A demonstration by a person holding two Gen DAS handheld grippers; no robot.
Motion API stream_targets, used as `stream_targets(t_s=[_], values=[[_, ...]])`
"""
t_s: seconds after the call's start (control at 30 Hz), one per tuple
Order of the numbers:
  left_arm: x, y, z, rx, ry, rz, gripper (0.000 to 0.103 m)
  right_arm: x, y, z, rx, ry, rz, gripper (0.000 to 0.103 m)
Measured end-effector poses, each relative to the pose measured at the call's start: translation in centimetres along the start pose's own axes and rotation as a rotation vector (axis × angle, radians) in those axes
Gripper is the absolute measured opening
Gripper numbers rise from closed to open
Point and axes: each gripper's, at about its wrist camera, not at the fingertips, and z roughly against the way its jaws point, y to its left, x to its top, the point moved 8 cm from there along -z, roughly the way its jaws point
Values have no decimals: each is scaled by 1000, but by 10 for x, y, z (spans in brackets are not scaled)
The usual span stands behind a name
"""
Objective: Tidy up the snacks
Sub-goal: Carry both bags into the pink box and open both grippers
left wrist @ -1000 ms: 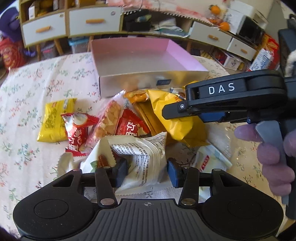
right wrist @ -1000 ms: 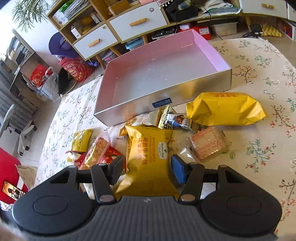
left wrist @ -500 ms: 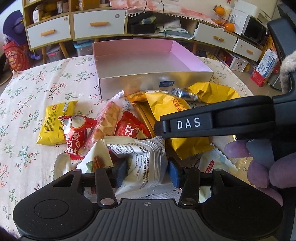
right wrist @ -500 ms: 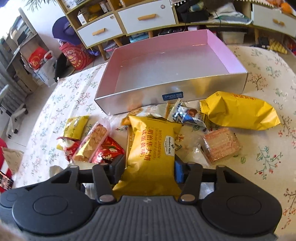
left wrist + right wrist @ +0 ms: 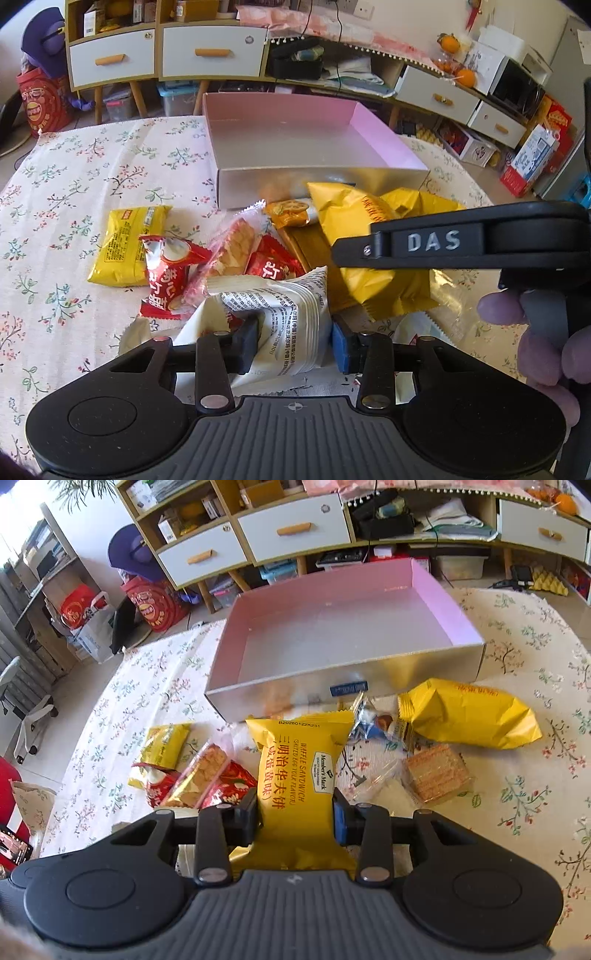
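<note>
Left hand-held gripper (image 5: 293,341): pitched steeply down over the pile in front of the shallow pink-lined, silver-walled cardboard box (image 5: 317,181); jaws just closing, black pad dug into the crumpled side of one white, finely printed plastic snack packet (image 5: 291,317), blue pad (image 5: 341,349) at its other edge, so pinching it lightly.

Right hand-held gripper (image 5: 295,816): likewise angled steeply down, in front of the box's (image 5: 343,679) near silver wall; jaws just closing, both pads pressed flat against one glossy yellow foil waffle-sandwich packet (image 5: 297,771), which stands lengthwise between them, top seam towards the box. Seen from the left wrist view as a black arm lettered DAS crossing in front of the box to the right, with fingers (image 5: 532,332) of the person's hand curled on its trigger.

Box: rectangular, open-topped, nothing seen inside, resting on the floral-print cloth surface (image 5: 74,177).

In front of the box, on the surface: one large puffy yellow foil bag (image 5: 469,712); one clear-wrapped square wafer block (image 5: 436,773); one small blue-and-silver wrapped sweet (image 5: 369,722); one small flat yellow sachet (image 5: 127,245); two shiny red foil packets (image 5: 166,282), crumpled; one clear sleeve of golden crackers (image 5: 231,247) lying between them; one small orange packet (image 5: 290,212) just beside the box wall.
</note>
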Motion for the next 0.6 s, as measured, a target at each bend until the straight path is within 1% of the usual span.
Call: stream_targets(t_s=[0.33,0.5,0.6], values=[[21,0,21,-51,-49,41,38,20,-9,18,12,-66,-67,35],[41,4,31,-43,-103,69,38,27,-16,25,4,-95,-97,35],[57,6,31,-41,-117,82,38,35,-21,29,-5,-114,-108,35]])
